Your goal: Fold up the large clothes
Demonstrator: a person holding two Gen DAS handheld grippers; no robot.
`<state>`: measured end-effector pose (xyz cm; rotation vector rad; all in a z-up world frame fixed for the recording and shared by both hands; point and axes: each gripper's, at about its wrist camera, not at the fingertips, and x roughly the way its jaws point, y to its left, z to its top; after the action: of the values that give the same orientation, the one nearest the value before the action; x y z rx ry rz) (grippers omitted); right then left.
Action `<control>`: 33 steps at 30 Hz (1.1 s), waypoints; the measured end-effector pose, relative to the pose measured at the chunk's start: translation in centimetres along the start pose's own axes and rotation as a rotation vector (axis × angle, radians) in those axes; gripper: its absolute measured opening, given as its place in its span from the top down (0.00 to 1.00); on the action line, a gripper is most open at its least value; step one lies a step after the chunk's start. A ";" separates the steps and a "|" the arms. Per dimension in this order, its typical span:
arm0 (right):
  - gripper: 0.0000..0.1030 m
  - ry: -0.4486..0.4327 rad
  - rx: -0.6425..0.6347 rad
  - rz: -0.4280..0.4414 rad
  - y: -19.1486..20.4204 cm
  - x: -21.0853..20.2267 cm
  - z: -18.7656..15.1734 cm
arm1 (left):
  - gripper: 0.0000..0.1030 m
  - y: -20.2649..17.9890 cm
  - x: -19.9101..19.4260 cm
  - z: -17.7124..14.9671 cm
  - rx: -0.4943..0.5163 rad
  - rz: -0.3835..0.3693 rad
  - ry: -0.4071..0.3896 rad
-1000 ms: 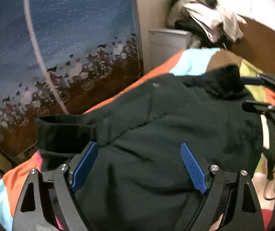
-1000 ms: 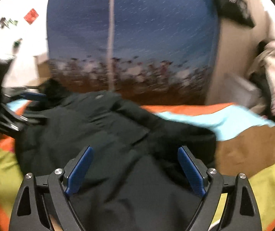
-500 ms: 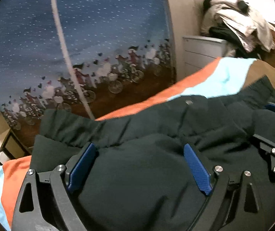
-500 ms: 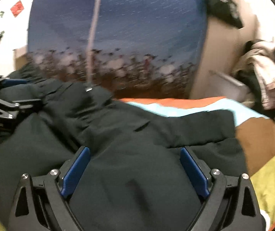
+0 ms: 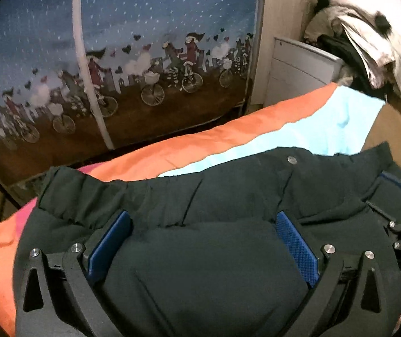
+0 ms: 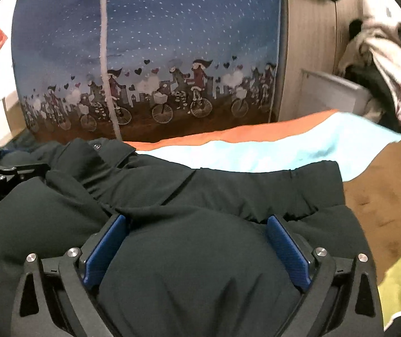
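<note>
- I see the dark jacket [image 5: 228, 196] spread on the colour-block bedspread [image 5: 200, 143], below both tools.
- My left gripper [image 5: 203, 224] is opening wide, jacket bulging between its jaws.
- My right gripper [image 6: 197, 227] likewise.

blue cyclist-print fabric panel [image 5: 149, 56] behind, orange-cyan-brown bedspread [image 5: 326, 118], white drawer unit [image 5: 298, 70] at right, heap of pale and dark clothes [image 5: 368, 42] on top

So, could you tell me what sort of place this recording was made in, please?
Most likely a bedroom at home: a dark padded jacket lies on a bed's colour-block cover, beside a blue fabric wardrobe printed with cyclists and white drawers piled with clothes.
</note>
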<state>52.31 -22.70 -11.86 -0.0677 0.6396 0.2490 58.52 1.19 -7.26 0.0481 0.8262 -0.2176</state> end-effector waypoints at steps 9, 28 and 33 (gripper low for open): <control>0.00 0.015 0.050 0.057 -0.7 1.2 -0.5 | 0.01 0.7 0.8 -0.2 -0.029 -0.046 -0.068; 0.00 -0.104 0.081 -0.003 -0.1 -4.7 -2.5 | 0.01 2.6 -5.2 -2.0 -0.130 -0.055 -0.138; 0.00 -0.131 0.142 0.031 -1.2 -7.3 -2.1 | 0.01 3.9 -7.9 -2.5 -0.167 -0.002 -0.138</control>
<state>45.71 -25.68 -9.22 0.0944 0.5271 0.2349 52.32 6.66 -3.32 -0.1230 0.7040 -0.1512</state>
